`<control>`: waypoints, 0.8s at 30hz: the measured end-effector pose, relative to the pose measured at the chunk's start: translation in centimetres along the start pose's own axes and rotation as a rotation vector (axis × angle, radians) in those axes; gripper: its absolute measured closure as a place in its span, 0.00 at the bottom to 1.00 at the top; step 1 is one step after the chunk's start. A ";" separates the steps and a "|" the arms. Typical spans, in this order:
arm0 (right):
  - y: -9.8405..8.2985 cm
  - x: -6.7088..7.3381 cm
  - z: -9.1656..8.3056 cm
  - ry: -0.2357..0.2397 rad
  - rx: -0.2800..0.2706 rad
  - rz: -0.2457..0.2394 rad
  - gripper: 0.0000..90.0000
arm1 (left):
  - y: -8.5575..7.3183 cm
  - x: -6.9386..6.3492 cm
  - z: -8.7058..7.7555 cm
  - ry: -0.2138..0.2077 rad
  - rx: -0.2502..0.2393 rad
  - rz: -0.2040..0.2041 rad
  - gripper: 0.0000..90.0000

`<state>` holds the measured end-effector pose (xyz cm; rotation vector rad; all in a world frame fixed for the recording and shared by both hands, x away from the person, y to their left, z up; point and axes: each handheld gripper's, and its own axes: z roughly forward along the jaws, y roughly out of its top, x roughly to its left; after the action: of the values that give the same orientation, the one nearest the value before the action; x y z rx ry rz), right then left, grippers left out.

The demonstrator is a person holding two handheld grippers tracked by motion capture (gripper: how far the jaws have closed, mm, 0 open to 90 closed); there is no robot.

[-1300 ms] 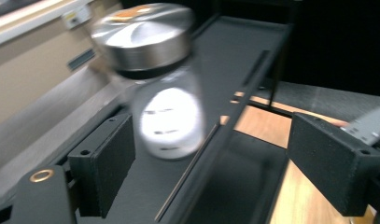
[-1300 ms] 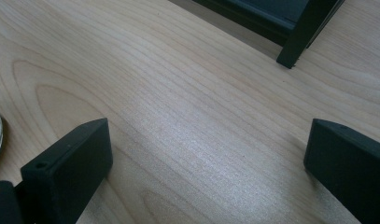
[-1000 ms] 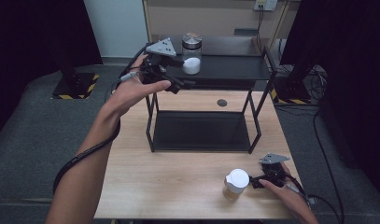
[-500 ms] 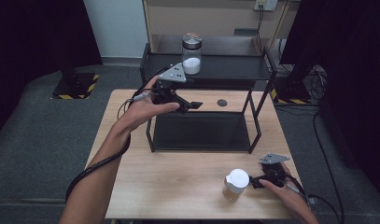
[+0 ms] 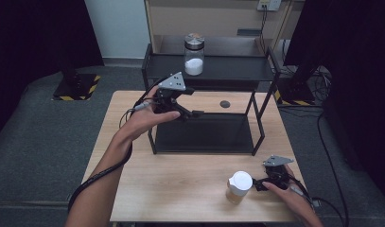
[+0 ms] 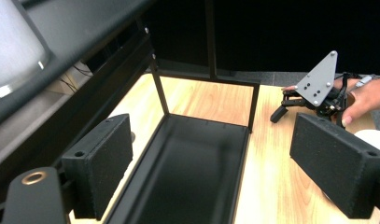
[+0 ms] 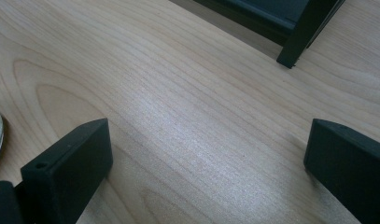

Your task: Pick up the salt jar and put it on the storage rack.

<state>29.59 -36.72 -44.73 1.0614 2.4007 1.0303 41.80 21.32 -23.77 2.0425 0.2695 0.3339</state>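
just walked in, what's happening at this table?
A person works a gripper in each hand at a wooden table. The left gripper, jaws open and empty, hangs over the black rack, whose top shelf carries a glass jar of white powder. The right gripper, also open, rests beside a white-lidded jar.

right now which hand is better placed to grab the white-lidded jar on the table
Right. The right gripper rests open beside the white-lidded jar near the table's front edge; the left gripper hangs empty, farther off over the black rack.
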 end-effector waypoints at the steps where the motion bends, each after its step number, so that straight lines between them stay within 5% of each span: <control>1: 0.0 0.0 0.0 0.000 0.000 0.000 0.02 | -0.3 -0.1 0.1 -0.002 0.004 -0.003 0.13; 24: 0.0 0.0 0.0 0.000 0.000 0.000 0.02 | -5.9 -3.1 4.1 -0.060 0.119 -0.055 0.08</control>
<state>29.59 -36.72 -44.73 1.0609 2.4007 1.0301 40.04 19.73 -31.17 2.1538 0.3145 0.2273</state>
